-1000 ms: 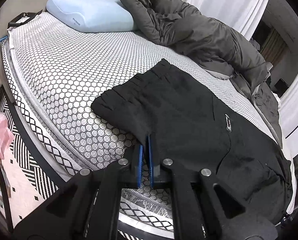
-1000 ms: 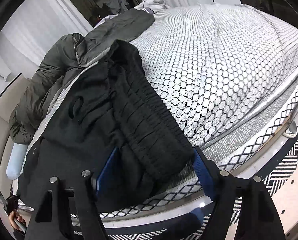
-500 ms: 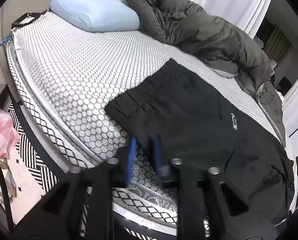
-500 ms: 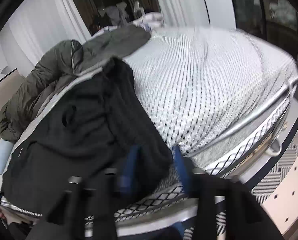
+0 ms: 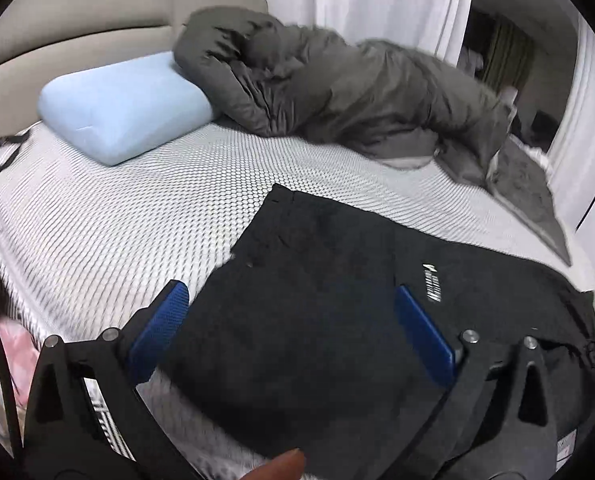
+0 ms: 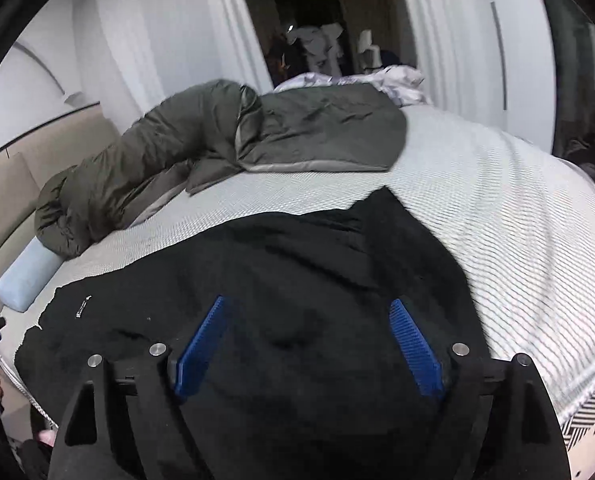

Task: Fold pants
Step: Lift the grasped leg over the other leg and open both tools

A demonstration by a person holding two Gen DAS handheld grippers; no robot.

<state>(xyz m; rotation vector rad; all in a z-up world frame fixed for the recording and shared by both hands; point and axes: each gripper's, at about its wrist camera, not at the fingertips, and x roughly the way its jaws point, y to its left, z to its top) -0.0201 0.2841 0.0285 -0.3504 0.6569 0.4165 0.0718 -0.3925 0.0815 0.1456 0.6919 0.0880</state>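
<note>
The black pants (image 5: 337,300) lie folded on the bed's near half, a small white logo facing up. They also fill the lower middle of the right wrist view (image 6: 277,280). My left gripper (image 5: 293,320) is open, its blue fingers wide apart above the pants' left end, holding nothing. My right gripper (image 6: 309,336) is open too, its fingers spread above the pants' right end, holding nothing.
The bed has a white honeycomb-patterned cover (image 5: 117,232). A light blue pillow (image 5: 121,108) lies at the head. A dark grey duvet (image 5: 337,88) is bunched along the far side, also in the right wrist view (image 6: 217,140). The bed edge and a patterned rug (image 6: 589,408) are near right.
Both grippers have opened and let go of the pants. They have lifted and drawn back, so the pants now lie flat below them.
</note>
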